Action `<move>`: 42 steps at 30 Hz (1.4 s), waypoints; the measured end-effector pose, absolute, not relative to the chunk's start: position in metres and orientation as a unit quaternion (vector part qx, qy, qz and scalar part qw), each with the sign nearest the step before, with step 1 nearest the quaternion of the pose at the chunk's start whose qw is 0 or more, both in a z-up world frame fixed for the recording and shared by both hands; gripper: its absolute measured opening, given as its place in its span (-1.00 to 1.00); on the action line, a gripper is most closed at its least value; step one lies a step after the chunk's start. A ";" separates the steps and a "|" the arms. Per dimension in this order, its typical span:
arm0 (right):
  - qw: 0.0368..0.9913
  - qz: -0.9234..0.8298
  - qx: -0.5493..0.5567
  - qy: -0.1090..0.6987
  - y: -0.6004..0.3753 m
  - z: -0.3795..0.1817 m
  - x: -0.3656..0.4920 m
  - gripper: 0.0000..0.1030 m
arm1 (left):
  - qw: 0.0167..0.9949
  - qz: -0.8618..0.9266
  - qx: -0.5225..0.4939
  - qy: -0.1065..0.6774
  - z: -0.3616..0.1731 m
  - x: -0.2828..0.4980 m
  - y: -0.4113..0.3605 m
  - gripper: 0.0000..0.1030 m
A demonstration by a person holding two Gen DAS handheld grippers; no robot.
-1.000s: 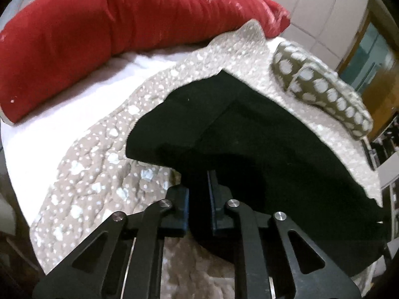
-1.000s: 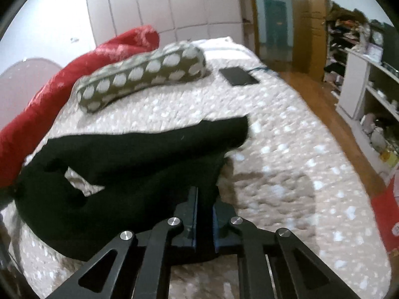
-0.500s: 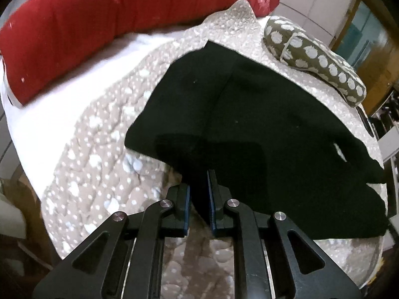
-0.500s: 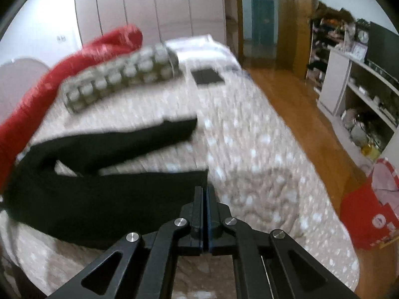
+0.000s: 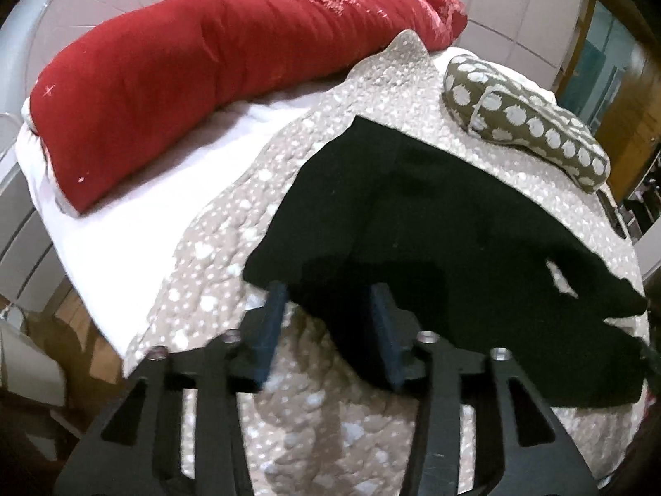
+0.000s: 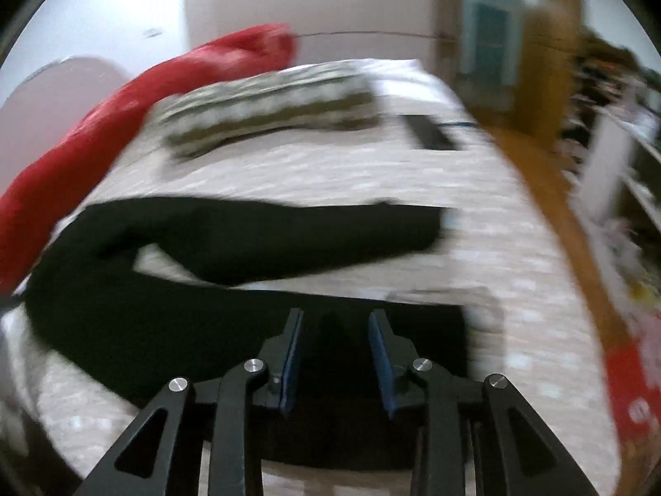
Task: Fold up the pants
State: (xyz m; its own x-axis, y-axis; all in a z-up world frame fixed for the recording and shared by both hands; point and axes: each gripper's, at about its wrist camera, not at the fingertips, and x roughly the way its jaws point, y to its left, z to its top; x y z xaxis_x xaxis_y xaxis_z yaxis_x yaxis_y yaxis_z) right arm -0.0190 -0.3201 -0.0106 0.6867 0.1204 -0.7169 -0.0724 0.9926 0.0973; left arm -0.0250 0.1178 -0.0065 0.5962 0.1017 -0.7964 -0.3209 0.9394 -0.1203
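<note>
On the bed, over the dotted quilt, the black pants lie spread flat with both legs apart; a strip of quilt shows between them in the right wrist view. Landmark: spotted bolster pillow. Pants sit just on the near side of it, not touching; the red body pillow is well beyond the pants' waist end.

Left tool: jaws wide, straddling the near edge of the waist, nothing pinched. Right tool: jaws wide over the near leg's hem, also empty (this view is motion-blurred, so contact with cloth cannot be told).

Judgement: cloth is laid out and the first fold is not yet made. To do it well, re-grip the near leg at waist and hem together, pinch only the upper layers, lift evenly and carry it toward the bolster pillow onto the far leg, matching edges. Risk: uneven lift drags the waist askew.
</note>
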 end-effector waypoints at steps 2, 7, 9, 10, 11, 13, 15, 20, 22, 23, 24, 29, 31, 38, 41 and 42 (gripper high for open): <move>0.912 0.092 0.015 0.398 -0.287 -0.013 -0.009 -0.41 | 0.885 0.113 -0.134 0.431 -0.006 -0.019 0.115 -0.02; 0.887 0.178 -0.027 0.426 -0.216 -0.038 0.014 -0.37 | 0.886 0.110 -0.119 0.435 -0.014 0.010 0.107 -0.02; 0.887 0.176 -0.054 0.424 -0.200 -0.047 0.020 -0.31 | 0.881 0.117 -0.105 0.447 -0.024 0.023 0.108 -0.02; 0.887 0.177 -0.060 0.422 -0.198 -0.046 0.019 -0.31 | 0.881 0.121 -0.095 0.448 -0.027 0.028 0.108 -0.02; 0.885 0.183 -0.060 0.424 -0.197 -0.043 0.021 -0.31 | 0.881 0.125 -0.087 0.448 -0.029 0.034 0.110 -0.02; 0.884 0.213 -0.041 0.414 -0.196 -0.028 0.027 -0.30 | 0.880 0.127 -0.083 0.451 -0.032 0.044 0.116 -0.02; 0.887 0.238 -0.035 0.393 -0.191 -0.008 0.038 -0.14 | 0.877 0.130 -0.088 0.454 -0.034 0.056 0.124 -0.02; 0.883 0.279 -0.073 0.370 -0.132 0.009 0.104 -0.08 | 0.866 0.125 -0.100 0.475 -0.040 0.084 0.140 -0.02; 0.873 0.298 -0.090 0.377 -0.108 0.005 0.136 -0.08 | 0.858 0.120 -0.111 0.487 -0.047 0.091 0.146 -0.02; 0.866 0.308 -0.098 0.381 -0.098 0.003 0.152 -0.08 | 0.858 0.119 -0.111 0.488 -0.049 0.091 0.147 0.00; 0.858 0.321 -0.110 0.386 -0.085 0.000 0.171 -0.08 | 0.859 0.118 -0.112 0.486 -0.050 0.091 0.148 0.09; 0.817 0.368 -0.120 0.427 -0.056 -0.020 0.219 -0.05 | 0.861 0.113 -0.119 0.481 -0.055 0.091 0.152 0.27; 0.799 0.386 -0.125 0.444 -0.049 -0.032 0.227 -0.04 | 0.861 0.111 -0.124 0.480 -0.057 0.091 0.153 0.30; 0.810 0.404 -0.102 0.413 -0.058 -0.023 0.212 -0.89 | 0.873 0.127 -0.140 0.449 -0.039 0.073 0.162 0.30; 0.826 0.412 -0.089 0.374 -0.068 0.008 0.177 -0.89 | 0.886 0.155 -0.152 0.410 -0.012 0.045 0.182 0.30; 0.832 0.413 -0.087 0.359 -0.071 0.020 0.162 -0.89 | 0.889 0.164 -0.154 0.398 -0.003 0.036 0.188 0.30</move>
State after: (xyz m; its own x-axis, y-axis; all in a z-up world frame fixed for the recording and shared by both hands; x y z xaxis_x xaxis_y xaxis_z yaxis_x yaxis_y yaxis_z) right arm 0.1620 -0.0713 0.0199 0.4001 0.6248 -0.6705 -0.7506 0.6432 0.1515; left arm 0.0358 0.1884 -0.0032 0.6295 0.1695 -0.7583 -0.4152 0.8983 -0.1439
